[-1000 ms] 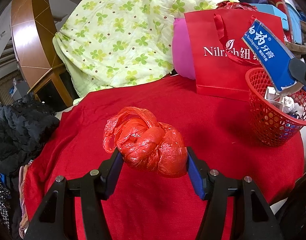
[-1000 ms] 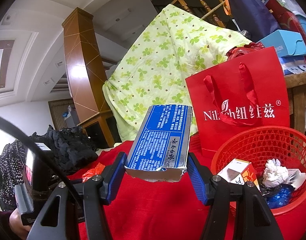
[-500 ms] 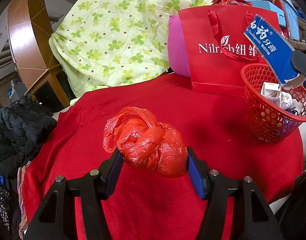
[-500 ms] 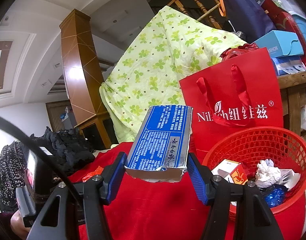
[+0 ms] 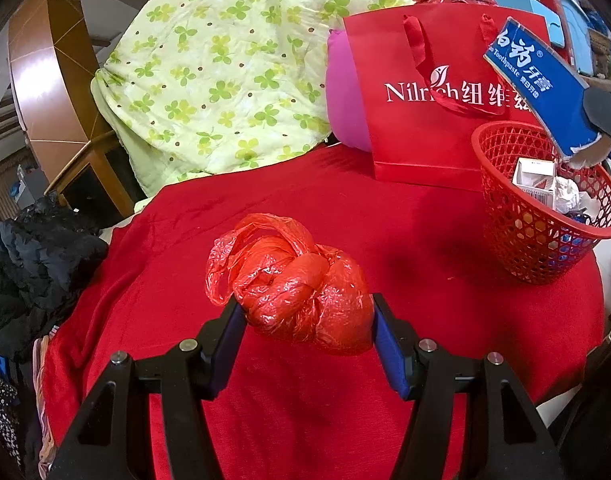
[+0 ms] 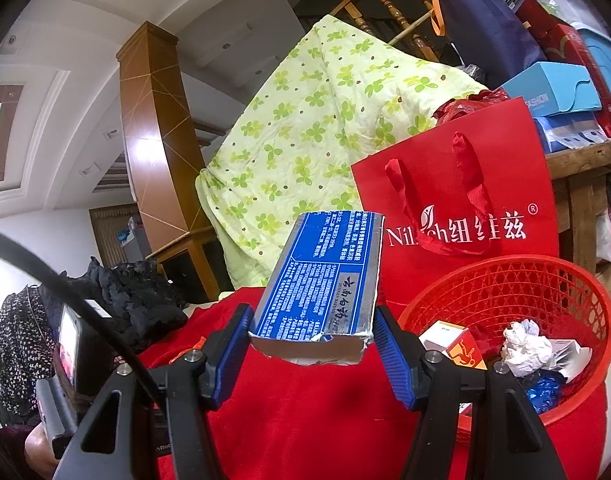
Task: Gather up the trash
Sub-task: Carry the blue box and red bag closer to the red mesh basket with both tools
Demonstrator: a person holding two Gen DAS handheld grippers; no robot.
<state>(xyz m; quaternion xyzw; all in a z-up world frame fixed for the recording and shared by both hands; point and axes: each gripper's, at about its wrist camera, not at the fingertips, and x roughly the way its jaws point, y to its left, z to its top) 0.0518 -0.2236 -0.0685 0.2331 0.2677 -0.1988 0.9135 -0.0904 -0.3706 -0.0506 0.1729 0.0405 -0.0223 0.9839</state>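
Observation:
A crumpled red plastic bag (image 5: pixel 301 284) is held above the red tablecloth (image 5: pixel 345 208), my left gripper (image 5: pixel 305 322) shut on it. My right gripper (image 6: pixel 311 332) is shut on a blue toothpaste box (image 6: pixel 325 272), torn at its near end, held level just left of the red mesh basket (image 6: pixel 505 292). In the left wrist view that blue toothpaste box (image 5: pixel 541 88) hangs over the red mesh basket (image 5: pixel 545 240) at the table's right side. The basket holds small cartons (image 6: pixel 453 342), crumpled white paper (image 6: pixel 525 346) and a blue wrapper (image 6: pixel 543 386).
A red paper gift bag (image 5: pixel 433 104) stands behind the basket, with a pink cushion (image 5: pixel 345 112) and a green clover quilt (image 5: pixel 225 72) beyond. Black clothing (image 5: pixel 37 264) lies left of the table. Boxes (image 6: pixel 557 92) are stacked at the right, on and above a wooden shelf.
The views shift only slightly. Both grippers keep their holds, and the toothpaste box stays over the basket.

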